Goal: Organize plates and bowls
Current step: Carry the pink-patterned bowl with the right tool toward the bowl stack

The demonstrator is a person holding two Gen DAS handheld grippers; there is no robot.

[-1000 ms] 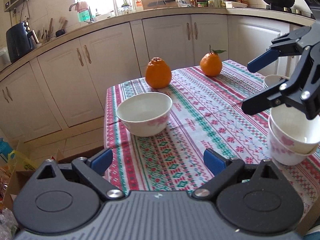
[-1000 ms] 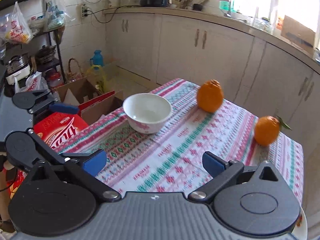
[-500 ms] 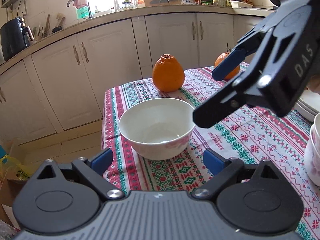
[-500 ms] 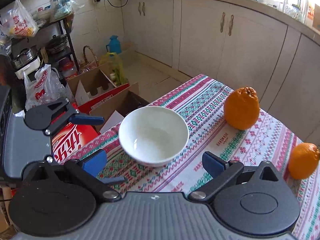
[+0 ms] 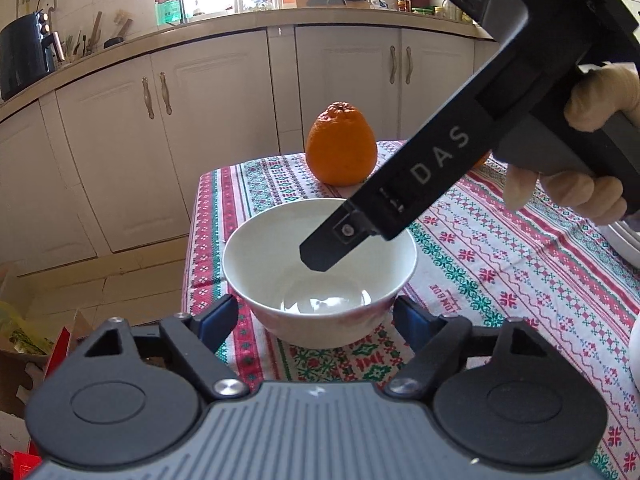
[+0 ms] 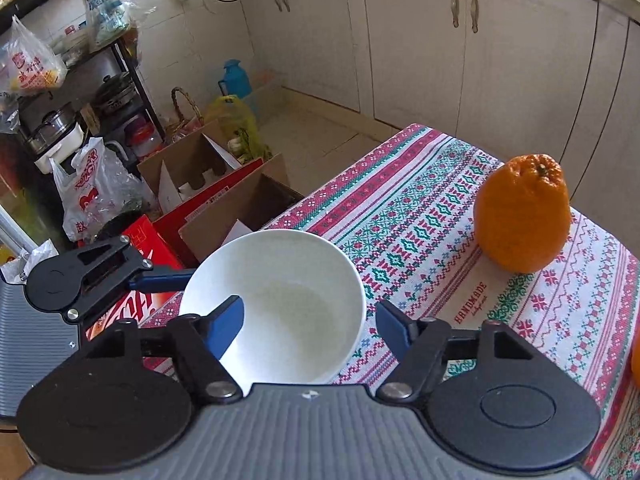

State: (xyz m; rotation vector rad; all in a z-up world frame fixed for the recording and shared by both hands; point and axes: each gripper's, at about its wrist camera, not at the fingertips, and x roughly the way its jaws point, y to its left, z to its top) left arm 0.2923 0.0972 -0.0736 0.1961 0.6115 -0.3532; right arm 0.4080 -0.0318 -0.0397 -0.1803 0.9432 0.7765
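Bowl: white bowl (image 5: 320, 280) upright on the patterned tablecloth (image 5: 500, 264), near the table's corner on the cupboard side, close to the edge above the floor boxes; inside looks bare and glossy.

Left gripper: left gripper (image 5: 316, 316) low over the table's near edge; jaws have just been closing; the bowl sits between the blue pads, one at each flank; pads look to be at the wall, but whether they press I cannot tell.

Right gripper: right gripper (image 6: 310, 326) comes in from above; jaws have just been closing; one blue pad inside the bowl, the other outside the rim; the wall stands between them, gap visible on the outer side, so not clamped.

Hand: gloved hand (image 5: 592, 148) wraps the right tool's grip.

Fruit: orange (image 5: 341, 144) beyond the bowl, apart from it.

Floor: cardboard boxes (image 6: 224, 188) beside the table.
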